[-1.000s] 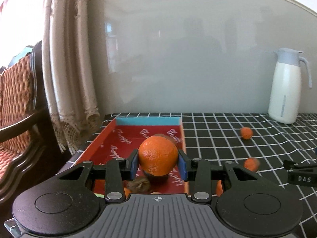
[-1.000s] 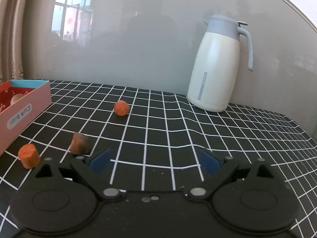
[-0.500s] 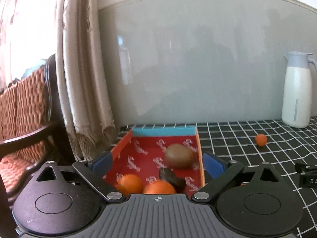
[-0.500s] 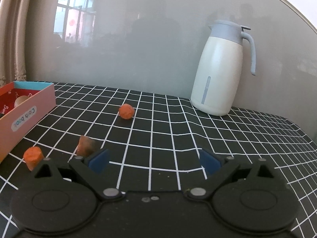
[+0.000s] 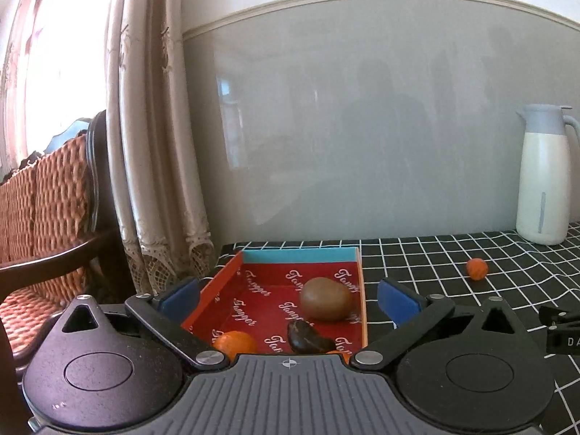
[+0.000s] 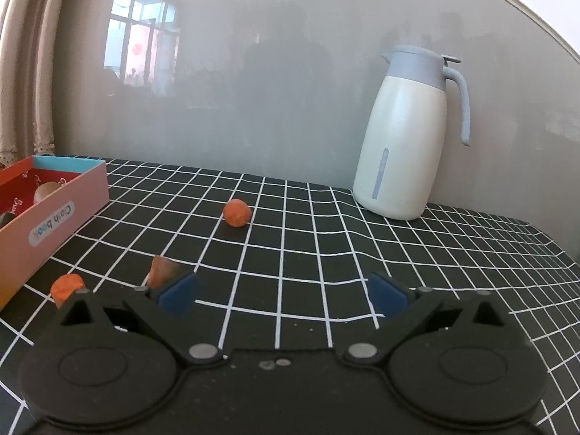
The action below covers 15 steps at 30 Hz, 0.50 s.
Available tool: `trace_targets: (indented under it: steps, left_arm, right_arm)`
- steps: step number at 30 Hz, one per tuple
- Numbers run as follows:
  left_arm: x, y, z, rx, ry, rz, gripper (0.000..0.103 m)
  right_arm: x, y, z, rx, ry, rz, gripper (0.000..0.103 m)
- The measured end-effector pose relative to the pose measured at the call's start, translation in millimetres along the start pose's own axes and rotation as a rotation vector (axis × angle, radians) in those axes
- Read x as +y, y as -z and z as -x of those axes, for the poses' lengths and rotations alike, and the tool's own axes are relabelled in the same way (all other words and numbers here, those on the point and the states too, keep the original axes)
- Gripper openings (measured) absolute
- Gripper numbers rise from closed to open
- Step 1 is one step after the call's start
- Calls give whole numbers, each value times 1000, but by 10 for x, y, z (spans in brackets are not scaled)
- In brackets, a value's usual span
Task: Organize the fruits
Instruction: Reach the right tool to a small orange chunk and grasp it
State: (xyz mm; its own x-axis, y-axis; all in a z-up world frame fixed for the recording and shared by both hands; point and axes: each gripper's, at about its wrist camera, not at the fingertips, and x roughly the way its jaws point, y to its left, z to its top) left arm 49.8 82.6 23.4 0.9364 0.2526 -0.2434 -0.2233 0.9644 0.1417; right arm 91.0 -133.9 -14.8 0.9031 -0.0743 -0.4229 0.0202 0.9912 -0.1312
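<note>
While the left gripper [image 5: 288, 299] hangs over the box [image 5: 357, 290], its jaws have just been opening and now stand wide with nothing between them. An orange [image 5: 235, 342], a kiwi [image 5: 326, 299] and a dark fruit [image 5: 308, 339] lie inside. The right gripper [image 6: 282, 295] gapes empty above the cloth [image 6: 326, 253], near three orange pieces [image 6: 237, 212].

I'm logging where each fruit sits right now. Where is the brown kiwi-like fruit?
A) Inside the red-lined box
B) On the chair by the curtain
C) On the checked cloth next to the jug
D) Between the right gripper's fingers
A: the brown kiwi-like fruit lies on the printed floor of the red-lined box, with a dark piece and an orange nearer the camera; no gripper touches it.
</note>
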Motion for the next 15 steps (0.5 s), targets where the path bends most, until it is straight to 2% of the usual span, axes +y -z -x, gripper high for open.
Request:
trace_targets:
  steps: [15]
  left_arm:
    - [195,53,-53,11,-19,17,103]
  right_arm:
    - [354,-106,-122,-16,-90,41,99]
